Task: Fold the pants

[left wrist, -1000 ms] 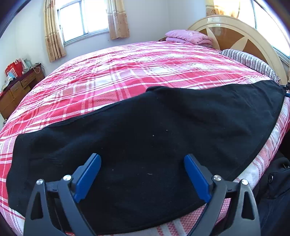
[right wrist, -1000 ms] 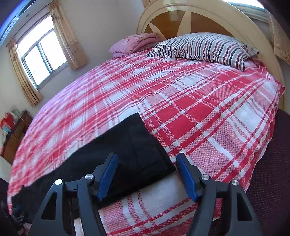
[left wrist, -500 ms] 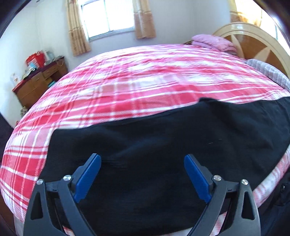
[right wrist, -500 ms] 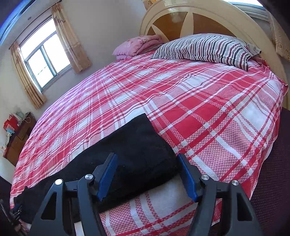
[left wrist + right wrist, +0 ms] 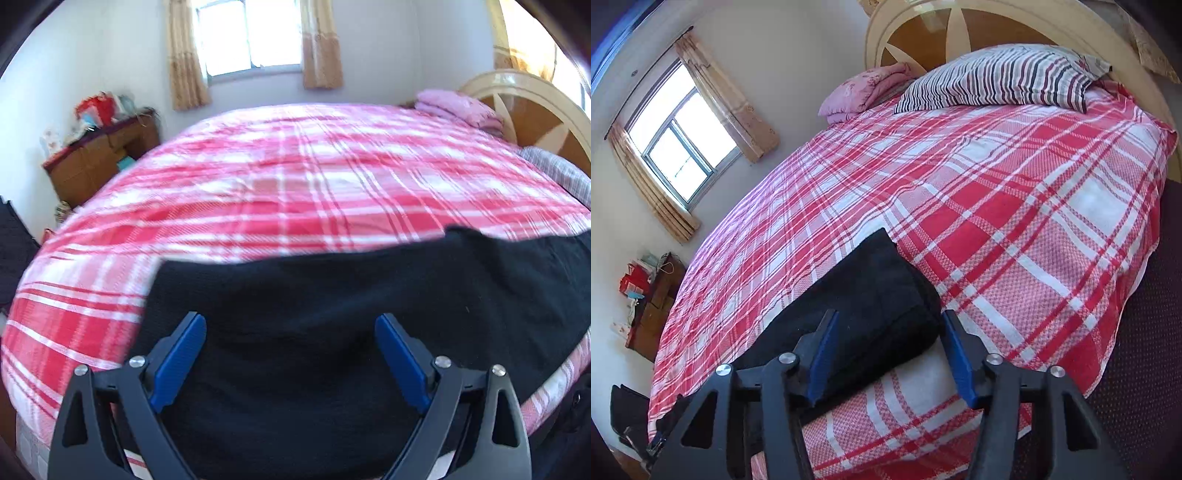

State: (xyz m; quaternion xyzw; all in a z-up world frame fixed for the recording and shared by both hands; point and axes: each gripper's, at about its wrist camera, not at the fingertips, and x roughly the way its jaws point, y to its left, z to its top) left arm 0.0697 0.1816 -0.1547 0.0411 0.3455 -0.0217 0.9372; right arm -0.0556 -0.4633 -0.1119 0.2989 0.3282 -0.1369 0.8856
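The black pants [image 5: 332, 314] lie flat along the bed's [image 5: 295, 184] near edge, lower frame, ready for folding. Both the left hand-held gripper [image 5: 290, 354] and the right hand-held gripper [image 5: 886, 350] hover spread apart above opposite ends.

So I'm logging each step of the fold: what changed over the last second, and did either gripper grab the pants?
The left hand-held gripper swung left toward the far end of the black pants, bringing the dresser into view. The right hand-held gripper narrowed its jaws slightly around the near pants end. Neither has gripped. The pants stayed flat on the plaid bedspread.
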